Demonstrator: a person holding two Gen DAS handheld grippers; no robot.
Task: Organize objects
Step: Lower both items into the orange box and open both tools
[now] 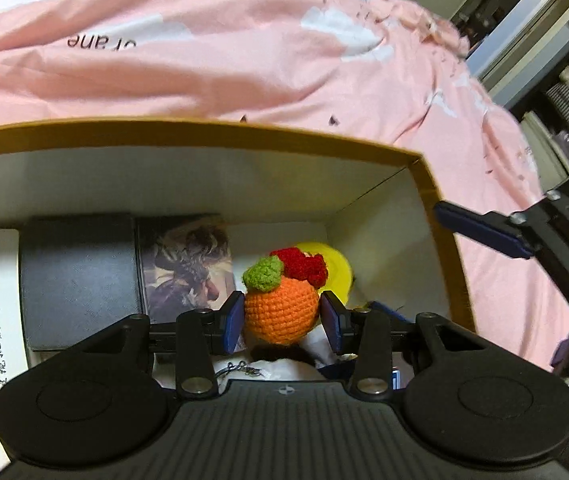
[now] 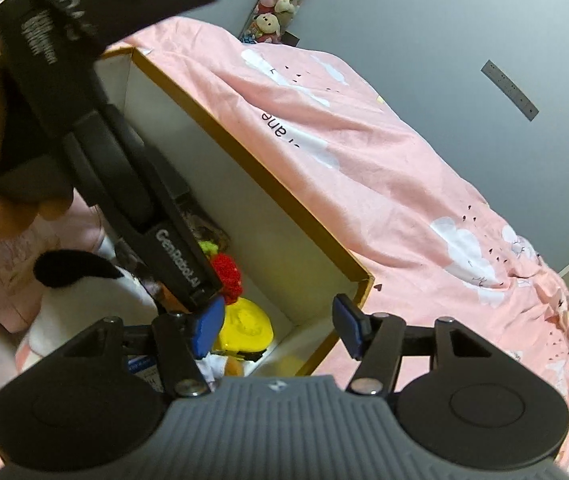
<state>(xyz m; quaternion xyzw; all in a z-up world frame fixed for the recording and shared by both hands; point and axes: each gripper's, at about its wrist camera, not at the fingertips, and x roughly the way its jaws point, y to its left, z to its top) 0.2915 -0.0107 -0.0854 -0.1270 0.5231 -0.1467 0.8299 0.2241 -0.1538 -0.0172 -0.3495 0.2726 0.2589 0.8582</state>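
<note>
In the left wrist view, the left gripper [image 1: 280, 318] is clenched on a crocheted orange [image 1: 280, 312] with a green tuft and red knitted bits, at lower centre, inside the brown-rimmed cardboard box [image 1: 244, 136]. Behind it in the box lie a yellow toy [image 1: 334, 264], a dark case [image 1: 80, 280] and a picture card [image 1: 188, 264]. The right gripper [image 2: 276, 328] is released, nothing between its blue pads, above the box's corner. A pink duvet [image 2: 384, 184] fills the upper right.
</note>
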